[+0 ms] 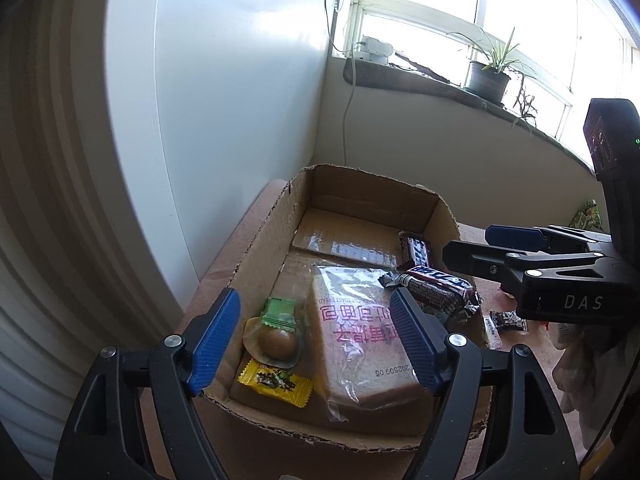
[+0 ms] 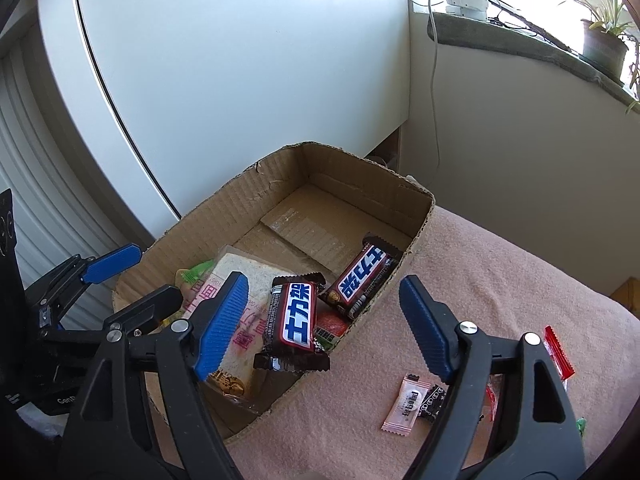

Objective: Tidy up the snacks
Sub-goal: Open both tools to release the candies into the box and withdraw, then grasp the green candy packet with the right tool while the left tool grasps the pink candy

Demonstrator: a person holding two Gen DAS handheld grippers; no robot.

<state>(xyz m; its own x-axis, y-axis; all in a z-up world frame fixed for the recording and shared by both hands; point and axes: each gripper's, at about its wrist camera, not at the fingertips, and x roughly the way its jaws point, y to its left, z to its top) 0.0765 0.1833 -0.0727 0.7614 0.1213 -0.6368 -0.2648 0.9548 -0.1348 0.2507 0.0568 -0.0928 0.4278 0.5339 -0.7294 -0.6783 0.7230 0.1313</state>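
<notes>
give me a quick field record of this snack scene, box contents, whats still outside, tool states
container: cardboard box on a pink cloth
in box: bagged toast bread, two chocolate bars, yellow candy, green packet, round brown sweet
outside box: pink wrapped candy, dark candy, red packet on the cloth
left tool: open, empty, over the box
right tool: open, empty, at the box's near-right edge

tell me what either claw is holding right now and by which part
Nothing is held. The left claw and the right claw both hang open above the cardboard box.
</notes>
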